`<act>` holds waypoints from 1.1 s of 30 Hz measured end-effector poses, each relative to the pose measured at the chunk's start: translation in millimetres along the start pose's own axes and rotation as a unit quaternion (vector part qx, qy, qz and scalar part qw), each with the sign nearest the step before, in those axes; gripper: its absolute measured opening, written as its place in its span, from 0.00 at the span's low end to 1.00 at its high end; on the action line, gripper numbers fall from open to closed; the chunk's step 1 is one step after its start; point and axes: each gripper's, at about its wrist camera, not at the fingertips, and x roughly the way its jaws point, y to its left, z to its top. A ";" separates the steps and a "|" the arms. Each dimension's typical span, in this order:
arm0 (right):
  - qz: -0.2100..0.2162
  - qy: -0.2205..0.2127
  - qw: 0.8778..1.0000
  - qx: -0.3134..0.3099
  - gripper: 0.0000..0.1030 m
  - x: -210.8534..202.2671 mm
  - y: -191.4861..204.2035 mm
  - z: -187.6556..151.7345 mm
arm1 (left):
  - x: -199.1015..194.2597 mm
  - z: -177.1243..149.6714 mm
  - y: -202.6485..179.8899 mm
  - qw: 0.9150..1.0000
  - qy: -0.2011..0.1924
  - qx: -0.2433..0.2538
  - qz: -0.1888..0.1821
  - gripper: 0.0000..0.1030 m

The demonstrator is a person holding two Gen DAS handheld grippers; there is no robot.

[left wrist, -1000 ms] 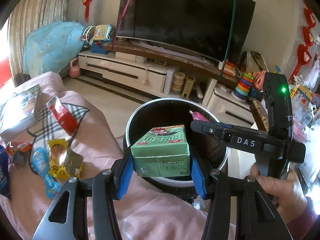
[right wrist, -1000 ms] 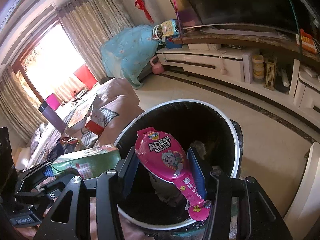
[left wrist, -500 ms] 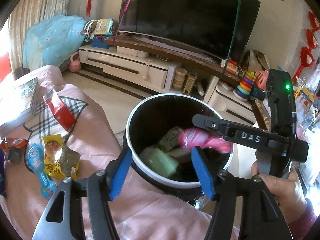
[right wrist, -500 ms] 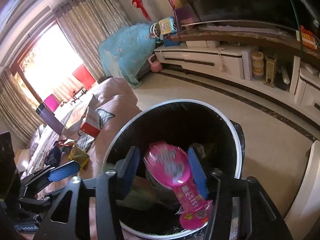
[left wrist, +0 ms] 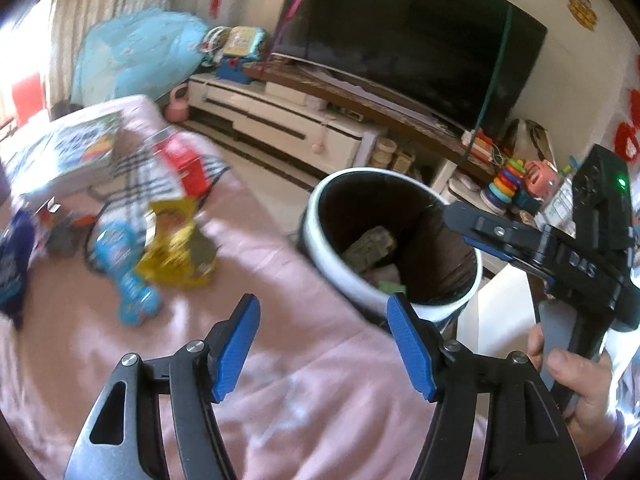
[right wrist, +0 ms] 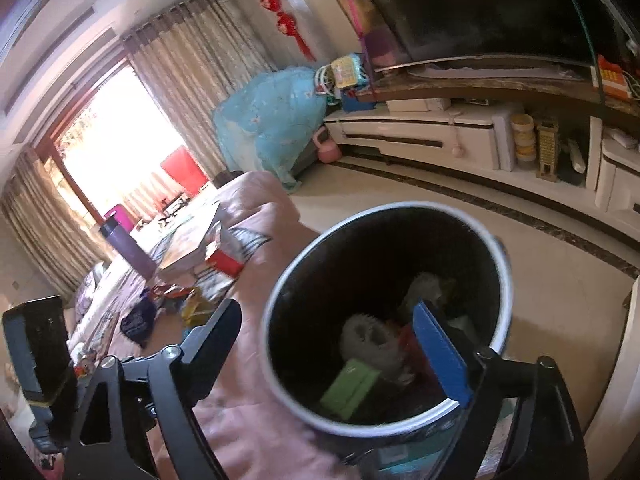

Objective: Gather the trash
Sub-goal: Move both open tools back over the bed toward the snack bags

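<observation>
Pink blanket [left wrist: 304,380] now lies under the left claw [left wrist: 324,344], both claws apart and empty, green carton [right wrist: 350,388] dropped in the bin [right wrist: 502,264].

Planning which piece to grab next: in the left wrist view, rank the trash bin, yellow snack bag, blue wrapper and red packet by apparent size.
1. trash bin
2. yellow snack bag
3. blue wrapper and red packet: look alike; motion blur and differing distance leave them unranked.

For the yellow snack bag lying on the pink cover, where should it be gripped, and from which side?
Likely the yellow snack bag's raised, crumpled upper end, approached from above with the open left hand-held gripper. It lies flat on the soft pink cover, so its edges offer little to pinch.
</observation>
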 end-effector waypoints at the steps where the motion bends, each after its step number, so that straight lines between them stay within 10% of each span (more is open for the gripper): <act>1: 0.003 0.002 1.000 -0.004 0.87 0.1 7.3 -4.6 | -5.5 -3.1 3.0 1.000 0.000 -0.006 0.004 0.65; 25: 0.062 0.053 0.997 0.005 0.93 25.4 107.7 -95.5 | -118.5 -100.7 83.0 0.991 -0.014 -0.119 0.065 0.69; 33: 0.025 0.047 0.999 0.001 0.93 20.3 129.2 -115.0 | -141.5 -117.9 101.7 0.986 -0.024 -0.146 0.071 0.71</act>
